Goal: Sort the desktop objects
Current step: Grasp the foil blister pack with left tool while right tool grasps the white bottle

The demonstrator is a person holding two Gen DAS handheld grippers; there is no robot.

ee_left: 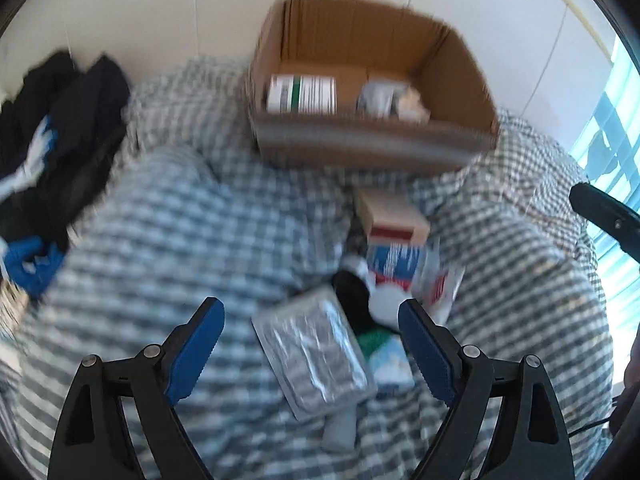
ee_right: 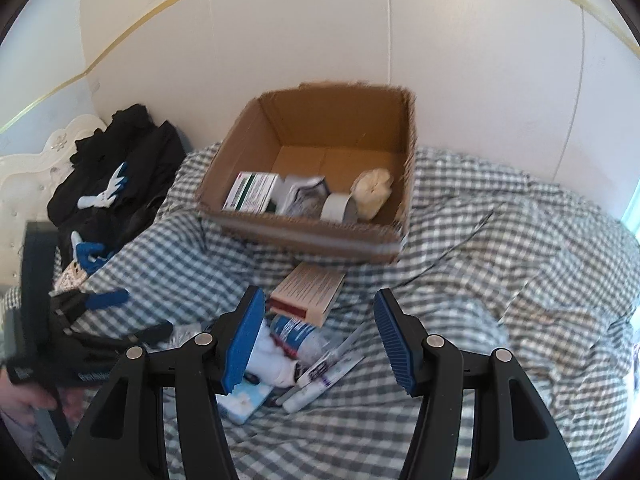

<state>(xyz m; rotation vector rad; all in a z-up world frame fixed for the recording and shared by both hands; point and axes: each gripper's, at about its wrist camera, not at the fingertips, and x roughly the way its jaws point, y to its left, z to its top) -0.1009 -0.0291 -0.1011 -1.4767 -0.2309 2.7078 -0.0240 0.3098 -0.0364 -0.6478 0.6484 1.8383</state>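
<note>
The silver blister pack (ee_left: 316, 344) lies flat on the checked bedcover (ee_left: 168, 216), at the near edge of a small heap of loose items and directly between the blue pads of the left gripper (ee_left: 311, 350). That gripper's jaws stand wide apart with nothing pressed between them; the pack is under the gap, not held.

Judged from its look, the pack is light, thin and semi-stiff, with a smooth foil face that may slip on the pads. It will likely flex if pinched across the middle. The soft cover beneath gives way, so a flat pick from above is awkward; the better hold appears to be across the two long edges, with the pads set low enough to catch the rim.

Touching or overlapping the pack in the heap are a black object (ee_left: 352, 296), too blurred to name, a small blue-and-white box (ee_right: 244, 394) and a clear plastic bottle with a blue label (ee_right: 298, 334). Just beyond lies a beige carton with a dark red end (ee_right: 310, 290), and beside the bottle some pen-like tubes (ee_right: 320, 376).

The right gripper (ee_right: 320, 344) hangs over the same heap with jaws moderately open and empty.

Further back stands the open cardboard box (ee_right: 240, 148), already holding a green-and-white carton (ee_right: 252, 192), a roll of tape (ee_right: 338, 206) and other items. Dark clothing (ee_right: 120, 160) is piled to the left.
</note>
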